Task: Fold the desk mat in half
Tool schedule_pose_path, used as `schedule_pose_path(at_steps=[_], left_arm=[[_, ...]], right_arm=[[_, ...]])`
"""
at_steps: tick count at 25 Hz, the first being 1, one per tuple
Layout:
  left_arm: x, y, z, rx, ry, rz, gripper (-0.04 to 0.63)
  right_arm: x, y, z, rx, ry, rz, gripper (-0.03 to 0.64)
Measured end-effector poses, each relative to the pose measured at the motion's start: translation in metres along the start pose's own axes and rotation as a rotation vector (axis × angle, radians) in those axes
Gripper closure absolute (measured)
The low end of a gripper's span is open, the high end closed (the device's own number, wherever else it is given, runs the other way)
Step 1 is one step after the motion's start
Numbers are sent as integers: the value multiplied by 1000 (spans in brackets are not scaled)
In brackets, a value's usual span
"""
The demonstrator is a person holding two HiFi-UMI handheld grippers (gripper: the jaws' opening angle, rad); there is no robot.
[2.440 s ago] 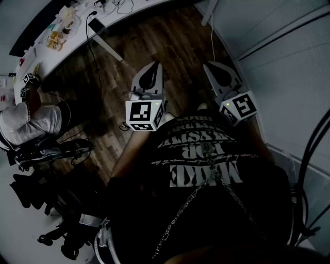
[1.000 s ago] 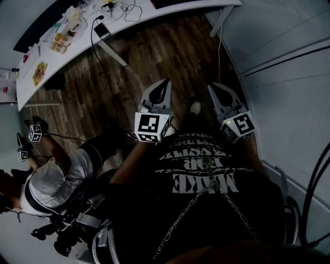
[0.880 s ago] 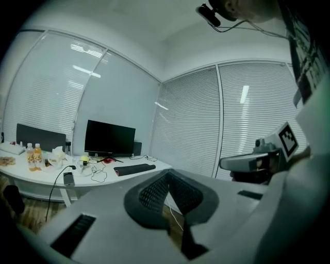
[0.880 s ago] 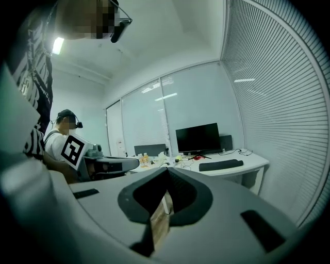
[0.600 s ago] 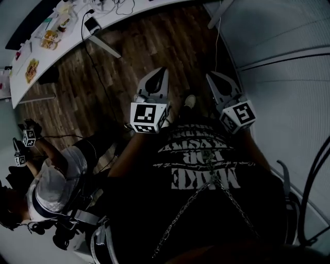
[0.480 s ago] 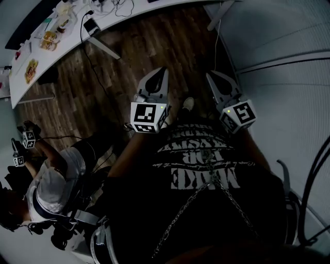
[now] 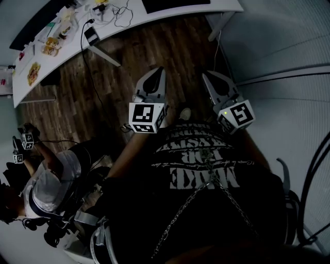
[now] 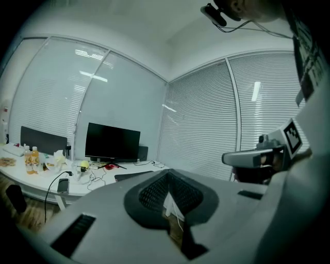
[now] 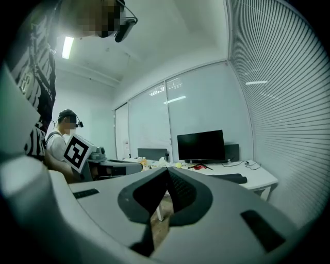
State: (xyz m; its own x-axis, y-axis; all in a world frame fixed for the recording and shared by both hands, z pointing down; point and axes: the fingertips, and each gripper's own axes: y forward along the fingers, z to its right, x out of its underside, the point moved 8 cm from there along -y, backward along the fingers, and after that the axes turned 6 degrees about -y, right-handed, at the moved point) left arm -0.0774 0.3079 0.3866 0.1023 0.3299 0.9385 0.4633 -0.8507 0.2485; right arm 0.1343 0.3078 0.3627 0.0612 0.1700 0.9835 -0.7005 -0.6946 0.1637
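Both grippers are held out before the person's chest over the wood floor (image 7: 160, 49), side by side and well apart from the desk (image 7: 75, 42). The left gripper (image 7: 151, 77) has its 2 jaws pressed together with nothing between them, and its own view shows only floor past the tips. The right gripper (image 7: 215, 81) is likewise closed and empty. The mat (image 7: 175, 5), a dark strip, lies on the desk near its right end, in front of the monitor (image 8: 112, 143), touched by neither gripper. A phone (image 7: 91, 36) lies further left on the desk. A 2nd person (image 7: 49, 180) sits at the left.
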Motion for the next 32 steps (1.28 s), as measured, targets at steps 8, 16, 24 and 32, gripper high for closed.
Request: schedule_pose_path(at_steps=[8,16,24,32], left_arm=[[-12,29,29,-26,39,25,588],[-18,43,55,-37,66,24,588],[-13,50,55,-51,28,-1,588],[12,70,23,-52,-2,-57,588]], right_arm=[[-5,-16,43,-23,-23,33,617],[-9,-34,68,-29,13,103,617],[1,-26,73,-50,57,96,617],[24,4,96,-12,98,38,617]])
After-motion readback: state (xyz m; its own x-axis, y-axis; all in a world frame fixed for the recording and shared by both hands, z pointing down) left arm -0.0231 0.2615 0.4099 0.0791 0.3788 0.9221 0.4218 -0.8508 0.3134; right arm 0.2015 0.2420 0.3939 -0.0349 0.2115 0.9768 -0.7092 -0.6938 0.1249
